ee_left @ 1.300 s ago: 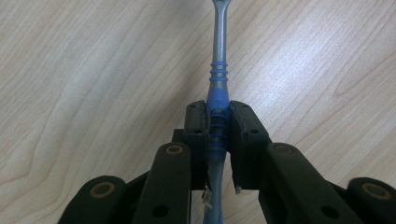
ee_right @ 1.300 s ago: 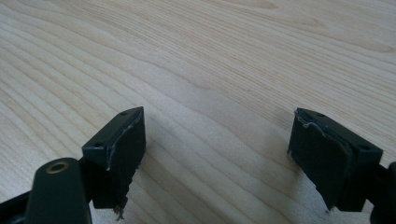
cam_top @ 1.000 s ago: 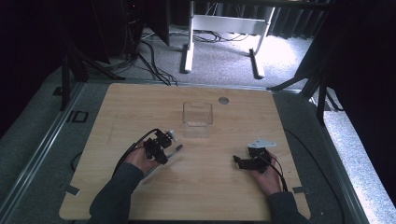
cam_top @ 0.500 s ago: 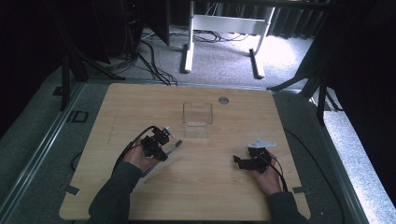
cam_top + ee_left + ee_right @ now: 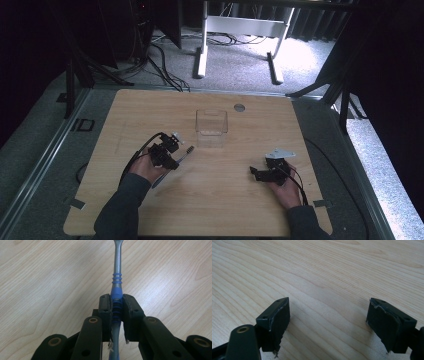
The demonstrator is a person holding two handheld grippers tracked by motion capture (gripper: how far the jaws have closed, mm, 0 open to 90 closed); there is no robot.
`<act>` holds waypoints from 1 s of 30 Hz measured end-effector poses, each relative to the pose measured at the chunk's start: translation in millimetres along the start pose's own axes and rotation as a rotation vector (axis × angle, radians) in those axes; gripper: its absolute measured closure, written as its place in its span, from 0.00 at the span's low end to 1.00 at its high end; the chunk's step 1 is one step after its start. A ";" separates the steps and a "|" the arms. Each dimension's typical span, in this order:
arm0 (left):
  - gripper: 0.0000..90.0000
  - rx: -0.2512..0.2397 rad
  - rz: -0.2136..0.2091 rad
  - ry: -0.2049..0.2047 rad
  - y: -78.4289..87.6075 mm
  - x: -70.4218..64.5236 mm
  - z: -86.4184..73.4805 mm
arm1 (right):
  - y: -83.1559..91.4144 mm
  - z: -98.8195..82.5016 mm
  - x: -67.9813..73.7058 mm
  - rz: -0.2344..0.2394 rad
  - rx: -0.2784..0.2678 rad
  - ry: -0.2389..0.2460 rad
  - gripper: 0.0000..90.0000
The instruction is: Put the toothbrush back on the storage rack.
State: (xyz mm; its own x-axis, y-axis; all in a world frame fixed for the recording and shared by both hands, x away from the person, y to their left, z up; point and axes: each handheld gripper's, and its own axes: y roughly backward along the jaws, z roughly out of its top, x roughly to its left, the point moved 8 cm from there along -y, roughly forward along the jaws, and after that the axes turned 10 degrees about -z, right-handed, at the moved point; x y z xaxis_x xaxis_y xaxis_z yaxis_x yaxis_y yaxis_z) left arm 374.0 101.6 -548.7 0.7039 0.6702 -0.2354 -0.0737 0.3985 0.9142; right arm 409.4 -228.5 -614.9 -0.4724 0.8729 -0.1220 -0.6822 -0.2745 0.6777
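- Since a second ago, the left hand-held gripper (image 5: 169, 155) has barely shifted, staying toward 8 o'clock of the tabletop (image 5: 125, 105).
- It pinches the blue ribbed grip of a toothbrush (image 5: 116, 293).
- The right hand-held gripper (image 5: 329, 322) is spread wide at 4 o'clock.
- A clear container (image 5: 211, 127) sits near 12 o'clock.

left tongs (image 5: 172, 155) | shifted slightly left, nearer person | toothbrush (image 5: 117, 282) carried along
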 end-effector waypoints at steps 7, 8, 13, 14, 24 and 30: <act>0.87 -0.037 0.005 0.004 4.6 1.8 1.9 | 0.0 -0.1 -0.1 0.000 0.000 0.002 0.21; 0.87 -0.042 0.007 0.005 5.4 2.1 2.3 | 0.0 0.0 -0.1 0.000 0.000 0.002 0.21; 0.87 -0.069 0.014 0.012 7.4 2.8 3.9 | 0.0 0.0 -0.1 0.000 -0.001 0.001 0.21; 0.87 -0.072 0.014 0.011 8.0 3.0 4.1 | -0.1 0.0 0.0 0.000 -0.001 0.001 0.21; 0.87 -0.124 0.029 0.021 14.5 4.9 7.2 | 0.0 0.0 0.0 0.000 -0.001 0.001 0.21; 0.87 -0.143 0.022 0.026 14.9 4.9 7.9 | 0.0 0.0 0.0 0.001 0.000 0.001 0.21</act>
State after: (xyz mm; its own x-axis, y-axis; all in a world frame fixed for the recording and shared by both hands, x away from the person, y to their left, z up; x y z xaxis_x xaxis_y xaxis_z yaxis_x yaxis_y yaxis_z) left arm 382.0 105.9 -533.6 0.6826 0.6950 -0.2258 -0.1905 0.4676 0.8632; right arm 409.4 -228.5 -614.9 -0.4732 0.8724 -0.1221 -0.6821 -0.2752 0.6775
